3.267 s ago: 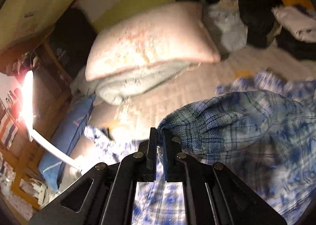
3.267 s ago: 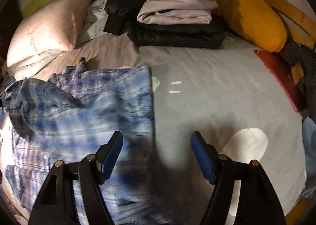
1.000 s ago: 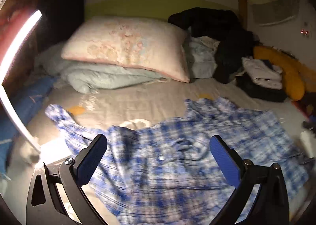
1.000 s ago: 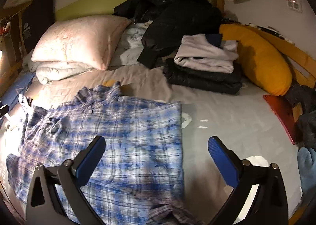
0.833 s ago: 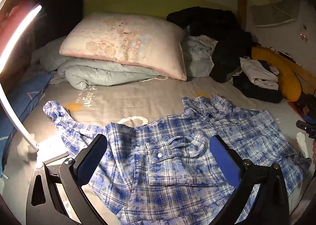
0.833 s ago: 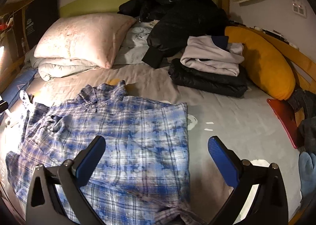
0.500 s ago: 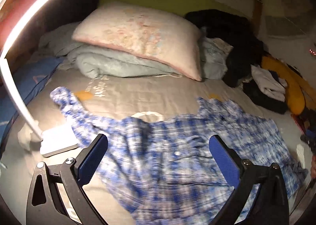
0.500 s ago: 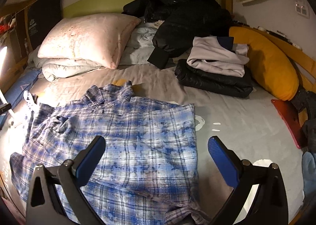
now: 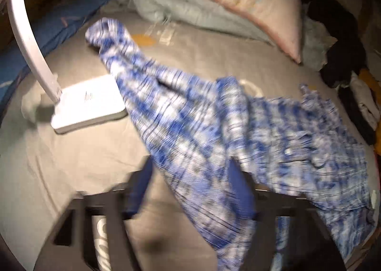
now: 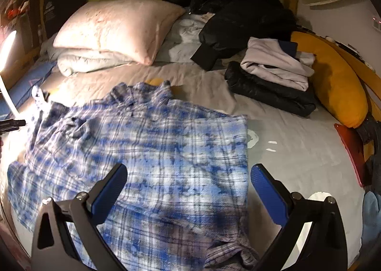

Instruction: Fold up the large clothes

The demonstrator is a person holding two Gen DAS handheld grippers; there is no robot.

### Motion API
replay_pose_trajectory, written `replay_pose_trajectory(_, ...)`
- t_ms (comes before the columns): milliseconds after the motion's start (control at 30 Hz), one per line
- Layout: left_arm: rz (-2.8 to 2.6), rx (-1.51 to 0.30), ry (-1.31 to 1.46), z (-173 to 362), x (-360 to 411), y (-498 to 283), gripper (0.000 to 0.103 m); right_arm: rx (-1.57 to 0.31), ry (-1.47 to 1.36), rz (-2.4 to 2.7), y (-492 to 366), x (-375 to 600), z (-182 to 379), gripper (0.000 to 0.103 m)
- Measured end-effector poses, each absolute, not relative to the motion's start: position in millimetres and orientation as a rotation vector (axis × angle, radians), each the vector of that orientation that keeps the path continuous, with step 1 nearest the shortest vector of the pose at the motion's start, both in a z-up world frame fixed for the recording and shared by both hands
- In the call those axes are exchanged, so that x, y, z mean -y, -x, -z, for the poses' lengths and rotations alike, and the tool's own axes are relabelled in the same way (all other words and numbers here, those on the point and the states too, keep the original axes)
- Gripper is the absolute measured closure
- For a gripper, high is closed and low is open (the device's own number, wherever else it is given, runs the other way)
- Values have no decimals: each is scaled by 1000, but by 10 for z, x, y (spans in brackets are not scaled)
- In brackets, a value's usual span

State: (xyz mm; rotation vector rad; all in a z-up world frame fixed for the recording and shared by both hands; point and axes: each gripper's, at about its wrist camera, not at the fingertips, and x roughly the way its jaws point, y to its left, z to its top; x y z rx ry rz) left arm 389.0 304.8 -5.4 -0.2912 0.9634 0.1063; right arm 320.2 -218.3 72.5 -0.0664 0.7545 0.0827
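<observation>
Left hand-held gripper: blurred, jaws have just been closing, now partway in, with the sleeve side of the blue plaid shirt lying between the 2 blue pads. Can't tell through the blur whether the pads press the cloth yet; the gap looks wider than the fabric, so I read it as not clamped.

Right hand-held gripper: released, jaws spread wide, hanging over the near hem area of the blue plaid shirt, nothing between the pads but the cloth below.

Shirt lies spread on the grey bed sheet, collar toward the headboard, body mostly flat, bottom hem rumpled near the right gripper. In the left view 1 sleeve runs diagonally away to the upper left, its cuff end bunched near the lamp.

White desk lamp stands on the bed just beside that sleeve, the sleeve edge touching or overlapping its base; curved arm rises left.

Further out: pink pillow on a folded pale blanket. Right of it a black jacket, then a stack of folded clothes, light on dark, beside a yellow cushion.
</observation>
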Motion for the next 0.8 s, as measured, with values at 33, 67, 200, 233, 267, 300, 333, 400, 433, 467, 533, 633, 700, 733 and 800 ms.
replay_pose_trajectory(33,-108,-986,298,133,-3076,-3915,62,-755,66,-101,-3188,2156,-725,0)
replay_pose_trajectory(67,-124,-1001,297,191,-3105,-3949,62,-754,73,-113,-3177,2130,-722,0)
replay_pose_trajectory(200,-183,-966,387,250,-3331,-4030,55,-732,161,-111,-3162,2006,-694,0)
replay_pose_trajectory(233,-187,-954,417,261,-3383,-4050,50,-732,168,-101,-3174,1996,-680,0)
replay_pose_trajectory(267,-192,-952,427,279,-3423,-4080,48,-738,164,-95,-3192,1998,-661,0)
replay_pose_trajectory(300,-204,-959,419,309,-3456,-4119,46,-748,153,-91,-3218,2011,-635,0)
replay_pose_trajectory(333,-220,-967,394,341,-3475,-4152,46,-775,132,-86,-3270,2034,-569,0)
replay_pose_trajectory(400,-225,-984,339,427,-3506,-4201,47,-839,101,-80,-3384,2067,-415,0)
replay_pose_trajectory(433,-207,-987,343,463,-3521,-4202,50,-869,95,-78,-3427,2073,-351,0)
replay_pose_trajectory(467,-192,-976,349,471,-3531,-4198,58,-923,84,-71,-3504,2086,-249,0)
replay_pose_trajectory(533,-126,-945,367,427,-3546,-4165,100,-950,61,-70,-3554,2103,-194,1)
replay_pose_trajectory(633,-81,-838,339,155,-3453,-4048,100,-926,64,-55,-3563,2106,-245,1)
replay_pose_trajectory(700,-29,-757,260,-134,-3255,-3923,100,-912,52,-61,-3543,2116,-295,1)
replay_pose_trajectory(733,-2,-726,235,-269,-3138,-3867,100,-913,41,-68,-3528,2114,-309,1)
replay_pose_trajectory(800,84,-667,187,-563,-2797,-3696,100,-913,33,-79,-3505,2130,-318,1)
